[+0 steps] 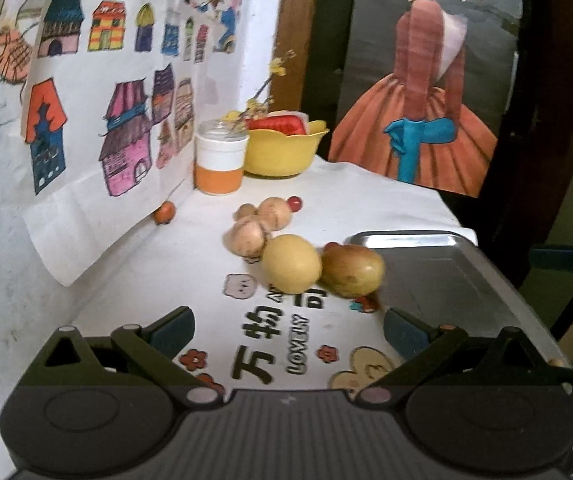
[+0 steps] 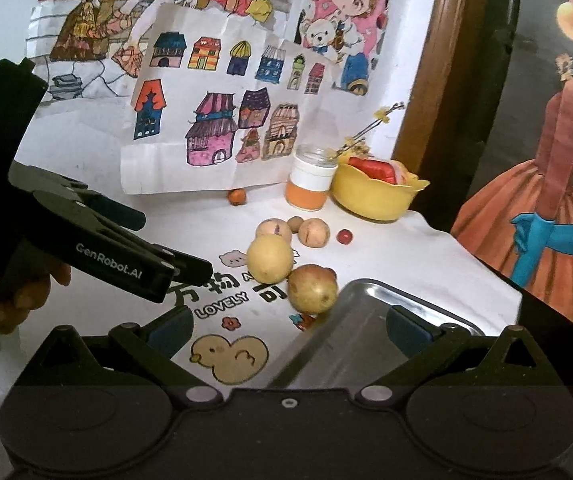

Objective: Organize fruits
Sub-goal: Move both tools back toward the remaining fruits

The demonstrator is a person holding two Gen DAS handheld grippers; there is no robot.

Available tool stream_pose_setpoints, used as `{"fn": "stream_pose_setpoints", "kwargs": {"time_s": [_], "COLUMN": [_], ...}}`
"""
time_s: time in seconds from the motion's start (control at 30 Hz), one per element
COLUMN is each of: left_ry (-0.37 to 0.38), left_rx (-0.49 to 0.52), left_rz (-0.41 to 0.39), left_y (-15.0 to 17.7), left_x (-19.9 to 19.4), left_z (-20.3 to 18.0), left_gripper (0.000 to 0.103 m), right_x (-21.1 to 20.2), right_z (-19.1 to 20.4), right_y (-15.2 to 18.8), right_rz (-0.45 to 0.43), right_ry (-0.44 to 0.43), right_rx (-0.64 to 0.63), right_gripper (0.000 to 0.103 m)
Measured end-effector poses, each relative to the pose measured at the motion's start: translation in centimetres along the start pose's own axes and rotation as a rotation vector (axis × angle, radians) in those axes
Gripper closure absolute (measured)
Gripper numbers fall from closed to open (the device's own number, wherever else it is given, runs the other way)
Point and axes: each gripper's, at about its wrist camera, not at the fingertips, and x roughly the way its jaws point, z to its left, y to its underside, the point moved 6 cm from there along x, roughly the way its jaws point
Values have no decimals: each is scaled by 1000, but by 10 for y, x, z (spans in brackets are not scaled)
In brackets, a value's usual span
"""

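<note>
Left wrist view: left gripper [image 1: 288,330] jaws wide, nothing between them, hovering above a white printed cloth [image 1: 190,256]. Just ahead lie a yellow fruit [image 1: 292,263] and a brown-yellow fruit [image 1: 352,271], touching each other; the latter sits against the near-left corner of a steel tray [image 1: 446,268], bare inside. Behind them are three small tan fruits [image 1: 262,220] in a cluster, a red berry [image 1: 294,203] and a small orange fruit [image 1: 165,213] at the foot of a house drawing [image 1: 106,92] propped on the wall. At the back stand a white-and-orange jar [image 1: 219,162] and a yellow bowl [image 1: 284,150]. Right wrist view: right gripper [image 2: 288,330] jaws equally wide, empty, above the tray's near edge. A framed painting [image 2: 546,160] stands to the right.
</note>
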Motion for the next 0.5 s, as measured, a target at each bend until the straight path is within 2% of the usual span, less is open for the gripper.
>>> {"fn": "stream_pose_setpoints", "kwargs": {"time_s": [0.5], "left_ry": [-33], "left_rx": [-23], "left_rz": [64], "left_y": [-12], "left_x": [54], "left_z": [33], "left_gripper": [0], "right_x": [74], "right_z": [-12], "right_y": [-2], "right_rz": [80], "right_ry": [-33], "right_rx": [-8], "right_gripper": [1]}}
